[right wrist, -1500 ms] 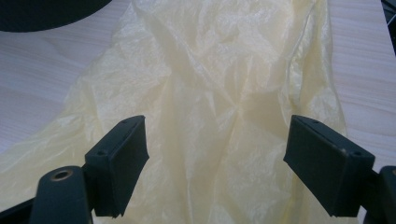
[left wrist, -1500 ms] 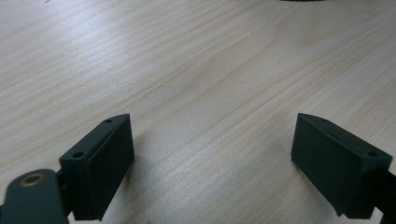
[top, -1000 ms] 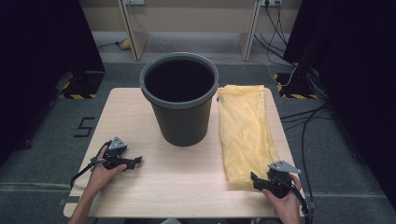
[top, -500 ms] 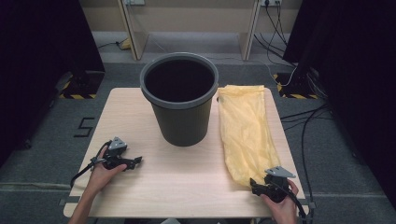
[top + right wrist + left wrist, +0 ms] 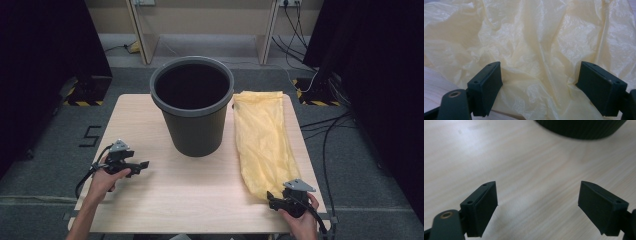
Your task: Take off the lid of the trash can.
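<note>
1. Yellow plastic bag [image 5: 261, 142] lies flat and crumpled along the right part of the wooden table [image 5: 195, 200], stretched from the far edge toward the person's side, just beside the bin and apart from it over most of its length.
2. Its near end lies right at the right gripper [image 5: 272, 199]; in the right gripper view the wrinkled film [image 5: 536, 50] spreads between and beyond the two black jaws, which stand wide apart over it. The pads do not press on the film, so this claw is released, with the bag's near end between the jaws.
3. Right hand [image 5: 300, 220] holds that gripper at the table's near right corner, with a cable trailing down off the edge.
4. Dark grey bin [image 5: 192, 107] stands upright in the middle of the far half of the table, its mouth open upward and its inside dark.
5. Left gripper [image 5: 142, 165] sits well apart from the bag, at the near left of the table, pointing toward the bin's base. In the left gripper view [image 5: 537, 202] its jaws stand spread over bare wood with nothing between them; they have just been closing a little, yet the claw remains released.
6. Left hand [image 5: 107, 177] grips it from behind, the forearm coming in from the bottom edge.
7. Grey carpet, cables and dark curtains surround the table.
</note>
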Action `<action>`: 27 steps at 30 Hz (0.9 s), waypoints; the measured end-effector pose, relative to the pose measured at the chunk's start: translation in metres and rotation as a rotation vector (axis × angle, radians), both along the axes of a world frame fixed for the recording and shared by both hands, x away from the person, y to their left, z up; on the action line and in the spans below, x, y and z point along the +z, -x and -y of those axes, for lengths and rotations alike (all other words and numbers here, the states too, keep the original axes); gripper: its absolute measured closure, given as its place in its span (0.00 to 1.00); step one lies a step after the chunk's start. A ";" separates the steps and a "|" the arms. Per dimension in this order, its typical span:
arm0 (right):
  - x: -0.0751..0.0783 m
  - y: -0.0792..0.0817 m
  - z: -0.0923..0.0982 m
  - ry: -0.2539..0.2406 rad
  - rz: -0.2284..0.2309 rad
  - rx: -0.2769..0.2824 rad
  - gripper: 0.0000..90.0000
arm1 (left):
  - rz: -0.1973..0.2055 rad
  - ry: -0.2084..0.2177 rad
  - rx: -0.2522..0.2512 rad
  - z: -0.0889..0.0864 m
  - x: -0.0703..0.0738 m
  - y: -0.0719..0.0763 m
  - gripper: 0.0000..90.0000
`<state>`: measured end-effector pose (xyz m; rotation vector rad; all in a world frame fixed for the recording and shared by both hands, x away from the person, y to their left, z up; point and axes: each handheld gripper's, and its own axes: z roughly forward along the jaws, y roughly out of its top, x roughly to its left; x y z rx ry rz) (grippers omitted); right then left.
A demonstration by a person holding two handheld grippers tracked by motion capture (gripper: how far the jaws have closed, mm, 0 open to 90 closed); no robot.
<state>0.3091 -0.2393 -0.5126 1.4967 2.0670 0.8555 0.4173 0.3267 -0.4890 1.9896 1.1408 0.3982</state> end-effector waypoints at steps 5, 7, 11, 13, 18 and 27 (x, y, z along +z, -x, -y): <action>-0.001 0.000 0.000 0.002 0.005 0.007 0.21 | 0.013 0.062 -0.001 -0.006 0.034 -0.008 0.16; -0.001 0.000 0.001 0.002 0.005 0.010 0.21 | 0.015 0.085 -0.008 -0.008 0.047 -0.014 0.17; -0.001 0.000 0.001 0.003 0.006 0.014 0.21 | 0.034 0.103 -0.008 -0.009 0.070 -0.027 0.16; -0.001 0.000 0.001 0.006 0.008 0.017 0.21 | 0.061 0.090 0.009 -0.008 0.079 -0.033 0.17; -0.001 0.000 0.001 0.006 0.010 0.020 0.20 | 0.075 0.156 -0.018 -0.009 0.095 -0.045 0.17; -0.002 0.000 0.002 0.002 0.014 0.023 0.20 | 0.065 0.186 -0.041 -0.008 0.129 -0.067 0.17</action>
